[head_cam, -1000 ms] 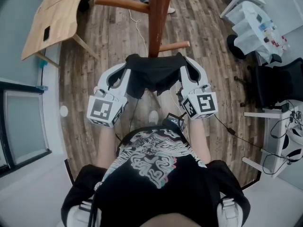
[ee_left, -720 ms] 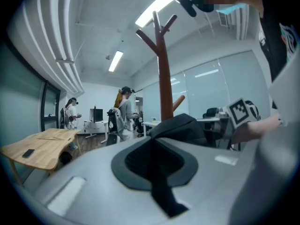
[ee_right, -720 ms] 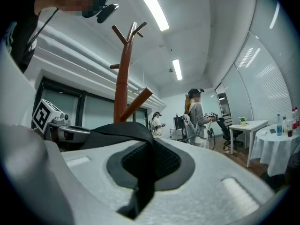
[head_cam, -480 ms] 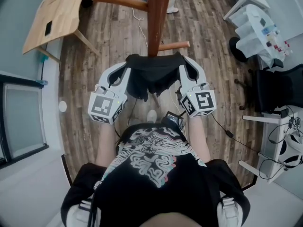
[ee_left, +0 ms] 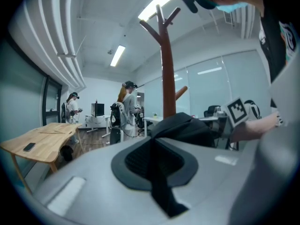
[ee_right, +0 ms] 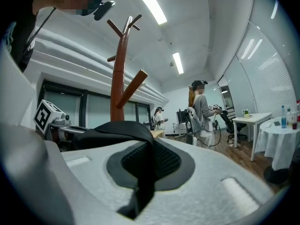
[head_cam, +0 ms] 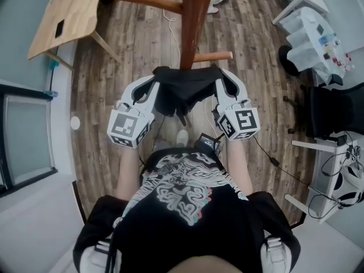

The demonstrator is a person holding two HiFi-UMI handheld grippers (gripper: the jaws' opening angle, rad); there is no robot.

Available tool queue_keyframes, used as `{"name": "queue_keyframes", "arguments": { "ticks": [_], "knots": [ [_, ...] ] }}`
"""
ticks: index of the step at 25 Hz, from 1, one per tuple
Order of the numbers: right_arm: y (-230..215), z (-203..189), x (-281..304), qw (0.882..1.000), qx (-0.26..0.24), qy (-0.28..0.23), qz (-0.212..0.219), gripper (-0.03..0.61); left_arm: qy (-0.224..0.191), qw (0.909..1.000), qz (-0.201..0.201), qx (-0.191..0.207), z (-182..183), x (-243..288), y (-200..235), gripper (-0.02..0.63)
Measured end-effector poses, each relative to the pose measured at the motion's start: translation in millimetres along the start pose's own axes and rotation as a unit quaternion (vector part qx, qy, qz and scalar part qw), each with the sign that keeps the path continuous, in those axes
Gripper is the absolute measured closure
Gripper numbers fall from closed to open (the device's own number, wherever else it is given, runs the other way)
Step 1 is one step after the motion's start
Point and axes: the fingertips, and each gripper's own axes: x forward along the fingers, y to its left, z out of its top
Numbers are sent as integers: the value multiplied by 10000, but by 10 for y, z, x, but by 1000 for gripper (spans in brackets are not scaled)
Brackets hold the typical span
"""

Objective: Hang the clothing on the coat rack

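A black garment [head_cam: 185, 89] hangs stretched between my two grippers, just in front of the brown wooden coat rack [head_cam: 194, 21]. My left gripper [head_cam: 154, 83] is shut on the garment's left edge, with black cloth [ee_left: 154, 170] pinched in its jaws. On the other side my right gripper [head_cam: 219, 82] is shut on the right edge, cloth [ee_right: 143, 168] running through its jaws. A short peg [head_cam: 211, 56] of the rack sticks out right, just above the garment. In the gripper views the rack pole [ee_left: 168, 86] [ee_right: 119, 83] rises beyond the cloth.
A light wooden table [head_cam: 67, 16] stands at the upper left. White tables and a black chair [head_cam: 333, 104] are at the right. Cables run over the wood floor [head_cam: 114, 95]. People [ee_left: 126, 109] stand far off in the room.
The view has shifted slightly; the rack sits a little more to the right and tilted in the head view. Both grippers keep their hold on the garment in nearly the same place.
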Motion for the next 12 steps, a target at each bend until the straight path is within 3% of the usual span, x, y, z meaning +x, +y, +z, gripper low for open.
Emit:
{"name": "queue_keyframes", "arguments": {
  "ticks": [12],
  "knots": [
    [9, -329, 23, 9989, 233, 393, 122, 565, 112, 9997, -113, -196, -197, 73, -47, 614]
  ]
}}
